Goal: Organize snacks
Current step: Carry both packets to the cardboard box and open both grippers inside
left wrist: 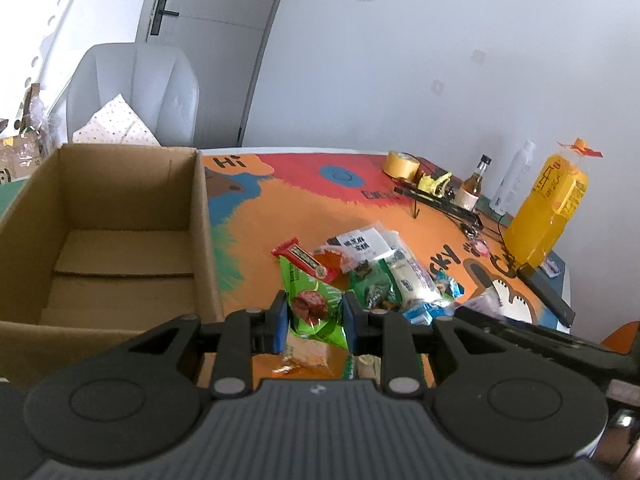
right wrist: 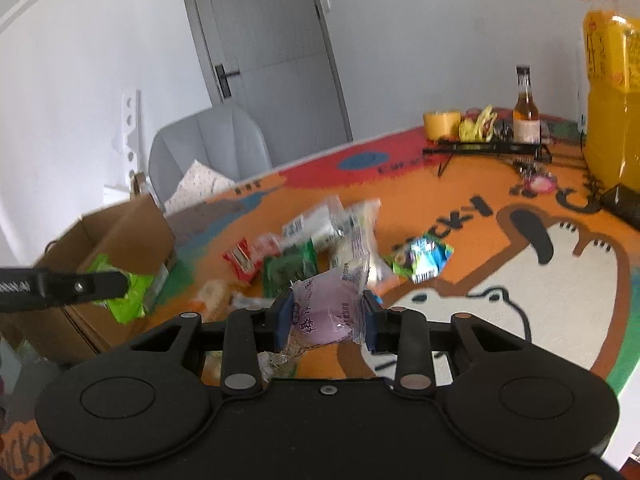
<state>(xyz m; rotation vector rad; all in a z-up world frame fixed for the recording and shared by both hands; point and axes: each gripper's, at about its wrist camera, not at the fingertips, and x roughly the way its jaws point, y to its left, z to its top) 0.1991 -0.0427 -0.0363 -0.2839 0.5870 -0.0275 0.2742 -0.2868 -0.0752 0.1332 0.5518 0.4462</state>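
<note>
The left gripper [left wrist: 316, 320] is clamped on a green packet [left wrist: 314, 306] and the right gripper [right wrist: 328, 320] on a purple packet [right wrist: 330, 308], both held clear of the mat [left wrist: 256, 224]. Either slick, puffy wrapper could squirt from its pads and fall short of the box [left wrist: 100, 216]. Farther off, a low swing could scatter the snack pile [left wrist: 372, 268].

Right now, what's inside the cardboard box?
The cardboard box holds no snacks in the left wrist view: only its bare floor flaps show. Its near wall hides the front strip of the floor.
</note>
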